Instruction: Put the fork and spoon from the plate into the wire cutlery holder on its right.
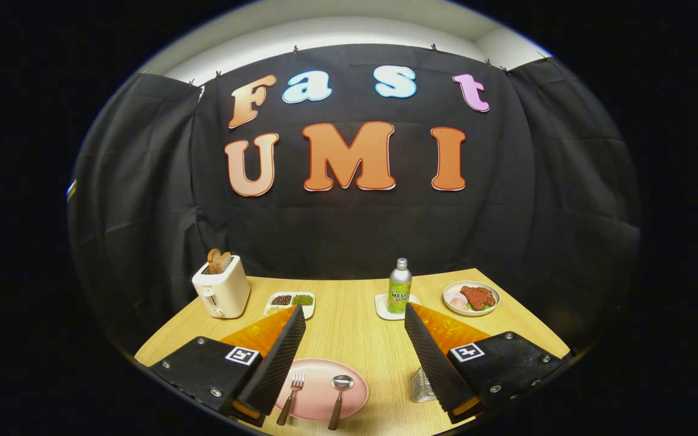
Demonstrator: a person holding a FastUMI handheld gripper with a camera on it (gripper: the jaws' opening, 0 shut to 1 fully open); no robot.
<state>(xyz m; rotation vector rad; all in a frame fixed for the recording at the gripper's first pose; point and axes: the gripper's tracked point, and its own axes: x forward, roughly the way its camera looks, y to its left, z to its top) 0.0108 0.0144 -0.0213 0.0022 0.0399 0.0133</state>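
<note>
Printed label on green bottle (399, 284) (small lettering)

Black cloth wall (349, 230) behind a light wooden table (349, 327).

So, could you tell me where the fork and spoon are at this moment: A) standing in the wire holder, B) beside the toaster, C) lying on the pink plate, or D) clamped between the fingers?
C: the fork and spoon lie side by side on the pink plate, below the open gripper.
</note>
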